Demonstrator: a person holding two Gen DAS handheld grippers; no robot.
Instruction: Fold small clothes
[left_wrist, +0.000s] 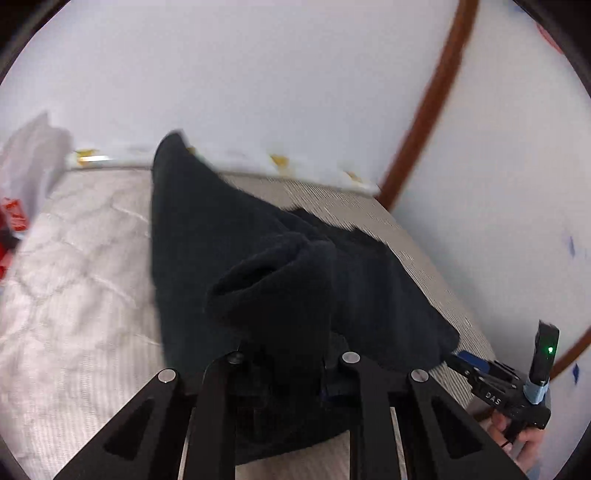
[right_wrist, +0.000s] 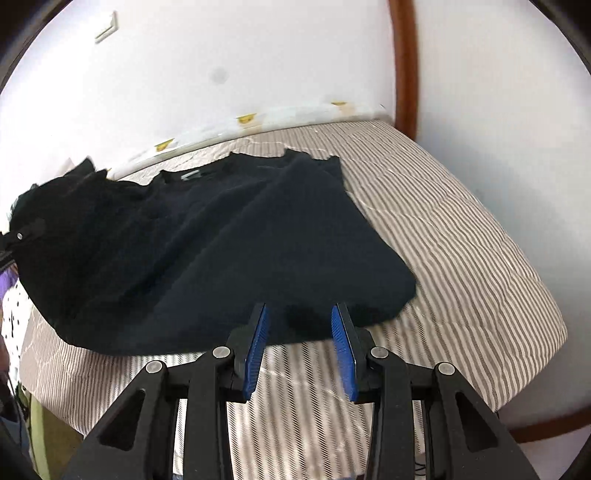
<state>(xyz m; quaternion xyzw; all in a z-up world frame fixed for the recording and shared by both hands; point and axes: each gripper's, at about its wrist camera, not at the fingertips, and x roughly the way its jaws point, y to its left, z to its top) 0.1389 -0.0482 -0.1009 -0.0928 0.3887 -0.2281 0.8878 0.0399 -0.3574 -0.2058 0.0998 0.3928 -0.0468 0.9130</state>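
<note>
**Dark navy T-shirt half lifted off the bed, one side pinched**

Dark navy T-shirt of soft knit cotton lies spread across the grey-and-white striped quilted mattress, collar toward the far wall, hem toward the near edge. Its left side is raised in a bunched fold, and the cloth sags from that point in loose ridges. That tells me it is light, limp and without any stiffness of its own: it will drape wherever it is let go, and it will drag the rest of itself along the quilt if pulled too quickly.

The left claw is clamped tight on that raised fold, its pads buried in the fabric. The right claw sits at the near hem, right of centre, with its blue ribbed pads standing apart. The hem looks to lie just at their tips, with no cloth pinched between them.

To my eye the best holds are the doubled edges: the hem corner on the near right and the shoulder seam at the far end. A single layer mid-panel would likely just stretch and pucker. The fabric does not look slippery, and it looks hard to damage.
</note>
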